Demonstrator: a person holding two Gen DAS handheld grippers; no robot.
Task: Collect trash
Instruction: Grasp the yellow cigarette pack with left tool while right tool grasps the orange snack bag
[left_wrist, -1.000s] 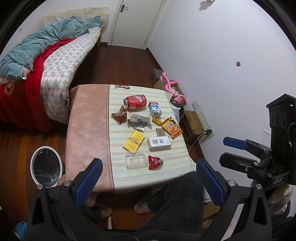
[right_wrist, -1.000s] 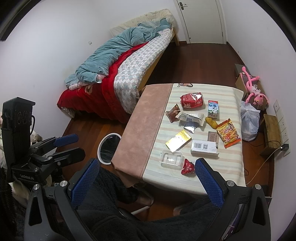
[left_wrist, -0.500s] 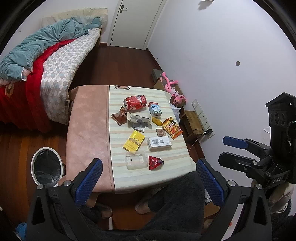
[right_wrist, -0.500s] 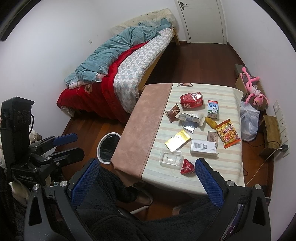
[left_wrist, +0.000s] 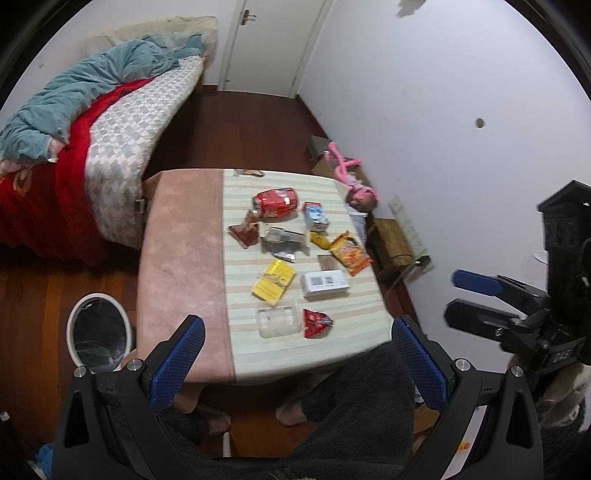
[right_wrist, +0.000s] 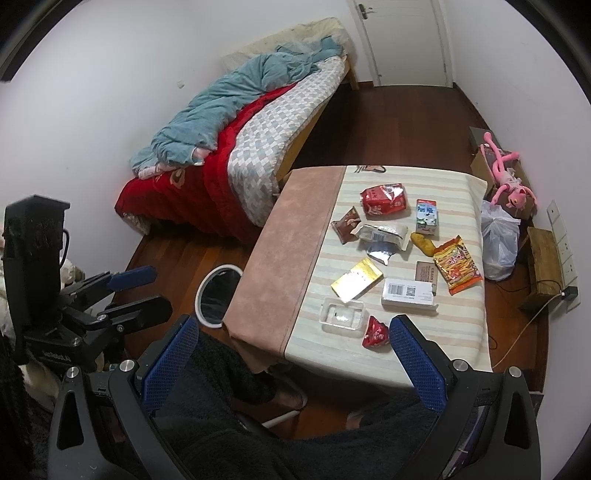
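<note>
Trash lies across the striped half of the low table (left_wrist: 177, 240): a crushed red can (left_wrist: 275, 202), a milk carton (left_wrist: 315, 216), a silver foil wrapper (left_wrist: 282, 243), a yellow box (left_wrist: 273, 282), a white box (left_wrist: 325, 284), a clear plastic tub (left_wrist: 277, 318), a small red wrapper (left_wrist: 316, 323) and an orange snack bag (left_wrist: 349, 253). A white-rimmed bin (left_wrist: 98, 334) stands on the floor left of the table. My left gripper (left_wrist: 299, 362) hovers open above the table's near edge. My right gripper (right_wrist: 295, 362) is open too, held high over the near edge with nothing between its fingers.
A bed (right_wrist: 258, 122) with red and teal bedding lies beyond the table on the left. A pink plush toy (right_wrist: 508, 184), a white plastic bag (right_wrist: 498, 240) and a wooden box (right_wrist: 543, 266) sit along the right wall. A person's dark-clothed legs (left_wrist: 369, 398) are at the table's near side.
Both grippers stay open and nearly still; the views shift only slightly. Nothing on the table has moved.
</note>
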